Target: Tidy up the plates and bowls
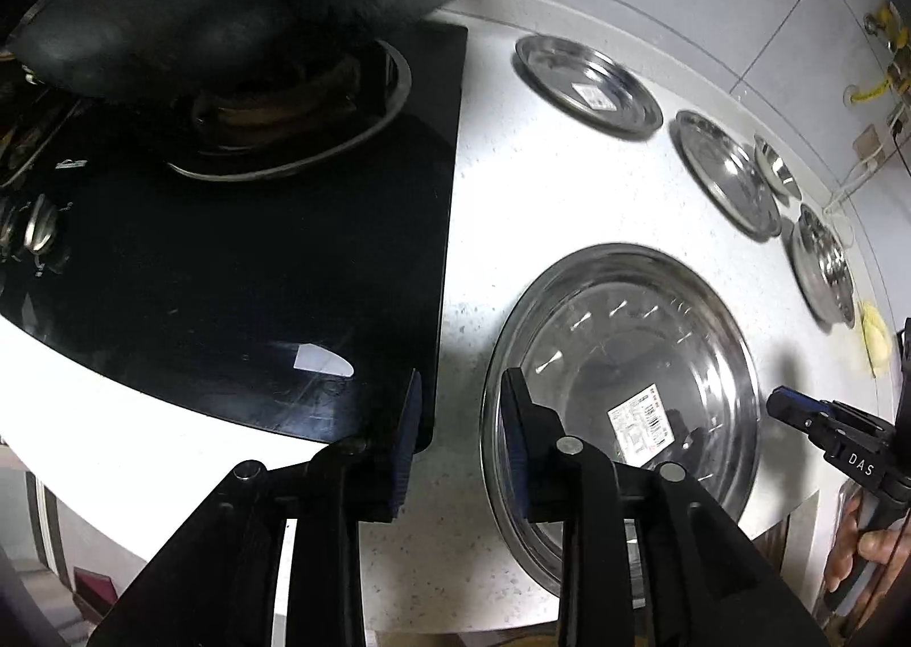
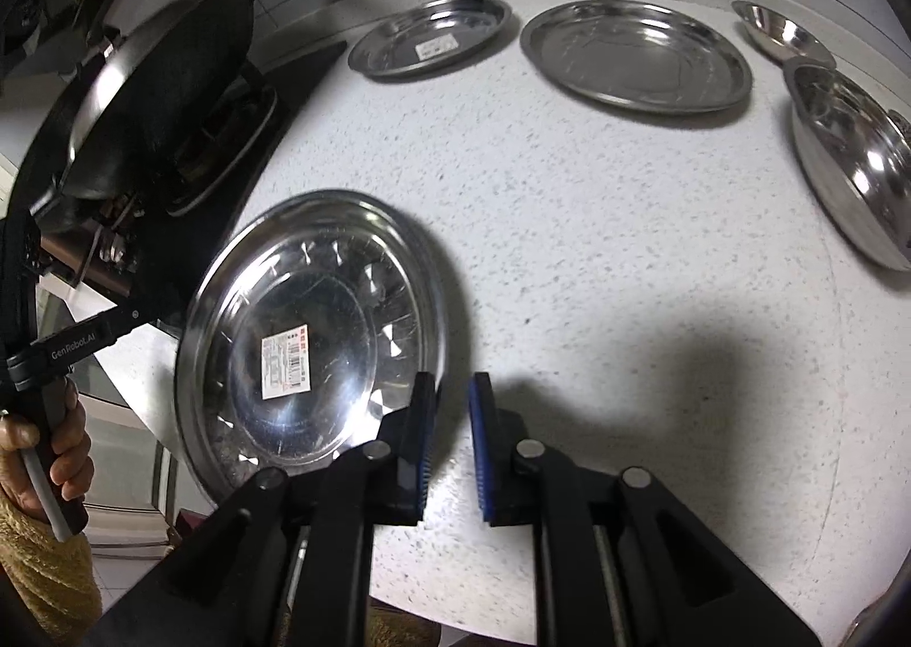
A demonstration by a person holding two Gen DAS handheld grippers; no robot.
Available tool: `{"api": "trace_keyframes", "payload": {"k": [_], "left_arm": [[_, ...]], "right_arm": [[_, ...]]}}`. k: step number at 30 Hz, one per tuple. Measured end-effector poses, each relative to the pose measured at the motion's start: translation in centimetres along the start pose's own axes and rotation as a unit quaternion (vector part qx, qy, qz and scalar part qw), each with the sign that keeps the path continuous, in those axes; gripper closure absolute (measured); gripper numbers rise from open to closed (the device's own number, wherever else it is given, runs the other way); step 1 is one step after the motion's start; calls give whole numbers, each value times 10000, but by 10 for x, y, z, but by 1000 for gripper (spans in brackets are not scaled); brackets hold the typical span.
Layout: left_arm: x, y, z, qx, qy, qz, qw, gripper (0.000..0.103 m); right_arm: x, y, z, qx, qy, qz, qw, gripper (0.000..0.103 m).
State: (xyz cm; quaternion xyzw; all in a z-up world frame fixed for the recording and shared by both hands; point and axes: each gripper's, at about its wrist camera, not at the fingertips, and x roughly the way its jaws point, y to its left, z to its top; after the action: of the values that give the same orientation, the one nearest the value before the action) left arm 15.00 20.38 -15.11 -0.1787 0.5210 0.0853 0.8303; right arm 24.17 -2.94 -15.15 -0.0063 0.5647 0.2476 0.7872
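We see left hand-held gripper parted, right hand-held gripper narrowly apart, both empty beside the round labelled steel plate on the speckled white worktop

Black grippers, blue-padded jaws, white "GenRobot.AI" lettering, mustard knitted sleeve.

Right hand-held gripper slightly parted, empty, beside labelled plate.

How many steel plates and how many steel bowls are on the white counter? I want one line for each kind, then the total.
Steel plates: 3: large labelled plate, small labelled plate, plain plate.
Steel bowls: 2: small bowl, large bowl.
Total: 5
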Motion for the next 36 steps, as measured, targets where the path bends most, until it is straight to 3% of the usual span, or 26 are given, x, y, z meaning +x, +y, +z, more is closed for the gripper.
{"api": "trace_keyframes", "payload": {"k": [3, 6, 10, 12, 18, 22, 26, 36], "left_arm": [[-9, -7, 5, -77, -28, -32, 10000, 64], [-18, -23, 17, -76, -87, -169, 9998, 51], [-15, -54, 42, -89, 93, -471, 9988, 49], [-8, -74, 59, -192, 208, -617, 9977, 36], [17, -144, 115, -103, 154, -840, 9963, 36], [62, -185, 153, -194, 378, -991, 9942, 36], [104, -210, 169, -168, 532, -826, 9950, 36], [169, -226, 178, -193, 757, -672, 9947, 36]], "right_arm": [[-11, -12, 5, 65, -56, 45, 10000, 90], [-24, -29, 17, 140, -155, 109, 9997, 75], [-41, -54, 46, 154, -297, 163, 9993, 70], [-49, -66, 67, 49, -381, 129, 9992, 68], [-60, -121, 145, 59, -578, 126, 9982, 63], [-37, -168, 194, 246, -303, 73, 9992, 63], [-5, -199, 232, 296, -52, -6, 9995, 63], [49, -226, 255, 291, 283, -206, 9990, 63]]}}
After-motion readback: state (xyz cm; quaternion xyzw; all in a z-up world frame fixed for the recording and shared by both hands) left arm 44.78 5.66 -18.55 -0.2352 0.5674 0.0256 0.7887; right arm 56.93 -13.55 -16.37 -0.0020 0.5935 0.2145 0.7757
